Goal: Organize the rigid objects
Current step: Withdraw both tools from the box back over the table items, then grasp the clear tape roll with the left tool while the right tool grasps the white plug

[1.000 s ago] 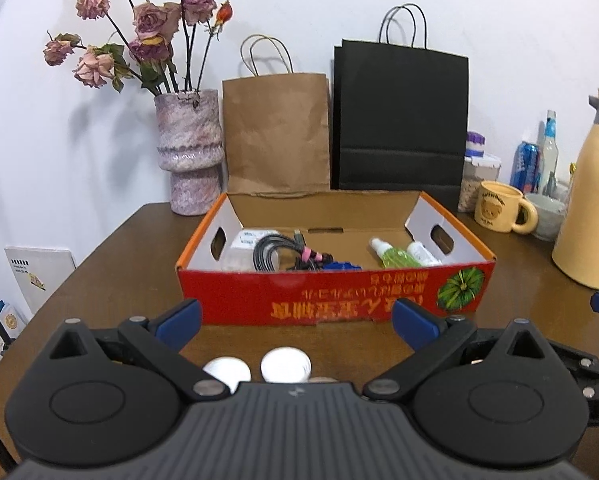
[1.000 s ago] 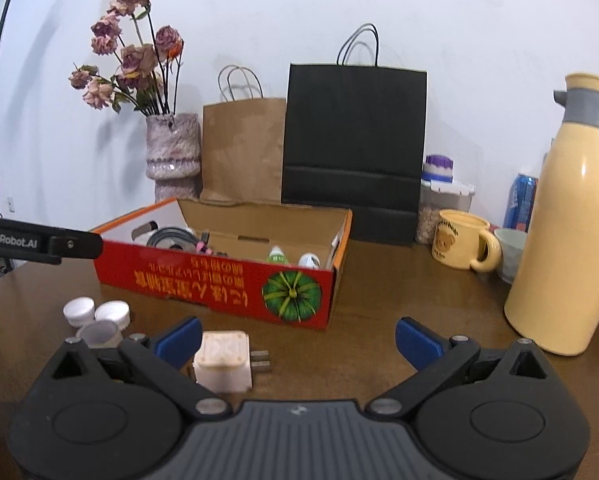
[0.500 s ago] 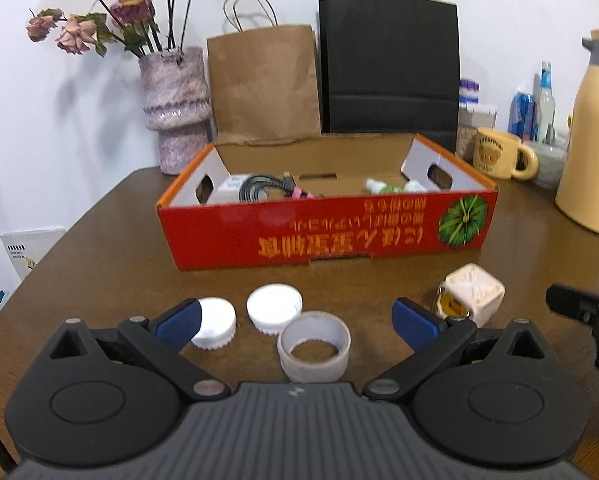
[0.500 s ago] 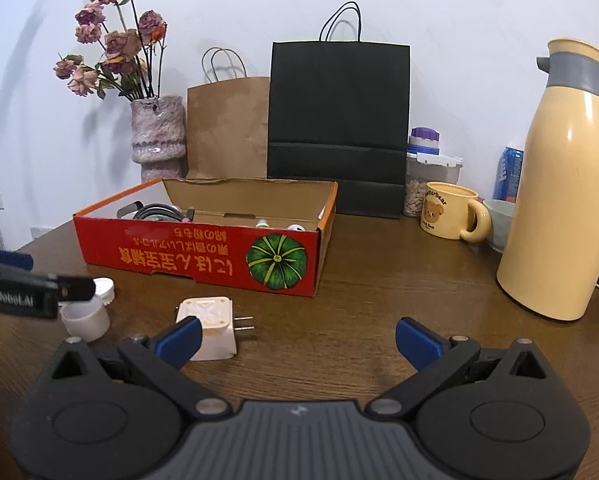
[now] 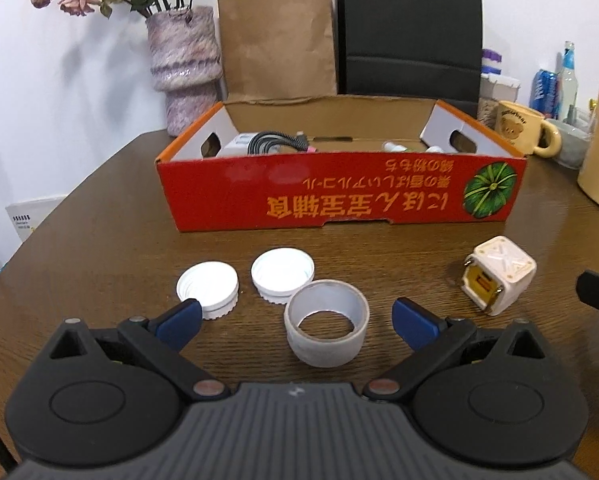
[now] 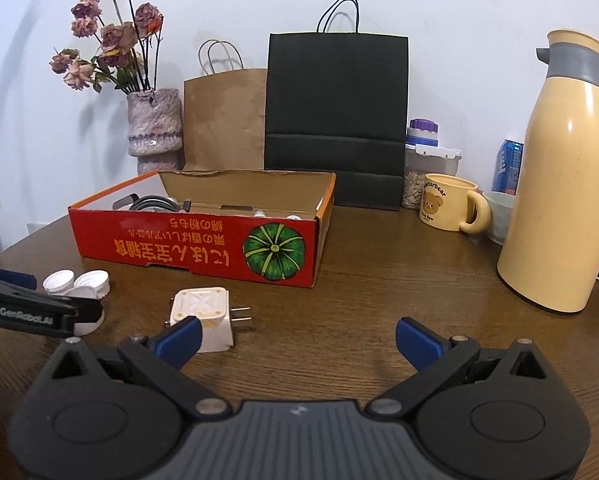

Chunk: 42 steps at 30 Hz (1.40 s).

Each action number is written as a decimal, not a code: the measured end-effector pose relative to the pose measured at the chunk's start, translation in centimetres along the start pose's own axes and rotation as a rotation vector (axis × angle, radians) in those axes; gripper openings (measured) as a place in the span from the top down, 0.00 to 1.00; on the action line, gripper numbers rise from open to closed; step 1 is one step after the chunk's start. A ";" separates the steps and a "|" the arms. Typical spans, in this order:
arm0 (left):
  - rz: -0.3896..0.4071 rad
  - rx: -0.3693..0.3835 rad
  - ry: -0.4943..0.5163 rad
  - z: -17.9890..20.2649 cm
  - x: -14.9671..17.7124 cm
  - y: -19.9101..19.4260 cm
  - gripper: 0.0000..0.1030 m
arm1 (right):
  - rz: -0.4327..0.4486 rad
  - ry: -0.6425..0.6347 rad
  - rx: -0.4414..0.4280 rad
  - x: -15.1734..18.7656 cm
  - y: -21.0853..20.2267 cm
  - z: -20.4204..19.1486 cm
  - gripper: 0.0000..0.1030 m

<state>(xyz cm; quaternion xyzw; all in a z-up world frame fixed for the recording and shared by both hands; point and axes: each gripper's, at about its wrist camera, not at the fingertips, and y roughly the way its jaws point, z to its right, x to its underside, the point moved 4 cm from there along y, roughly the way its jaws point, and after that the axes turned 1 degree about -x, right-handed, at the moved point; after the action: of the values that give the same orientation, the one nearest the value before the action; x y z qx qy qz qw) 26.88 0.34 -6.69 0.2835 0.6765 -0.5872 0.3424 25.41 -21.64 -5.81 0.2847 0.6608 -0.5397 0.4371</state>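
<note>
Both grippers are spread and hold nothing: left gripper [image 5: 295,318] frames a tape ring [image 5: 325,323], right gripper [image 6: 297,336] sits beside one plug adapter [image 6: 204,317]. Two white caps [image 5: 208,289] lie beyond. Red box [image 5: 339,196] holds a coiled cable [image 5: 273,141] and small bottles.

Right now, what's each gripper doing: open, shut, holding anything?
Left gripper: open, empty, fingers either side of the tape roll.
Right gripper: open, empty, the plug adapter by its left finger.
</note>
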 end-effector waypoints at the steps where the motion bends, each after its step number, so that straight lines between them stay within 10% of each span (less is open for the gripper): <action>1: -0.003 0.002 -0.004 -0.1 0.0 0.1 0.00 | -0.002 -0.002 0.001 0.0 0.0 0.0 0.00; 4: -0.012 0.012 -0.022 -0.2 0.1 0.3 0.11 | -0.001 -0.004 0.003 0.0 0.0 -0.1 0.00; 7: -0.035 0.032 -0.048 -0.5 0.3 0.6 0.58 | -0.004 -0.004 0.005 0.1 0.1 -0.1 0.00; 42: 0.097 0.012 -0.049 -3.5 -1.5 -1.7 0.57 | -0.007 -0.030 -0.037 0.0 1.0 -2.2 0.00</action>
<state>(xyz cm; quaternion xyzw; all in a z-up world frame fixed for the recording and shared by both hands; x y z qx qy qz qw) 26.01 3.55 -4.23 0.3037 0.6498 -0.5807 0.3852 25.64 -19.26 -6.18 0.2661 0.6652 -0.5330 0.4502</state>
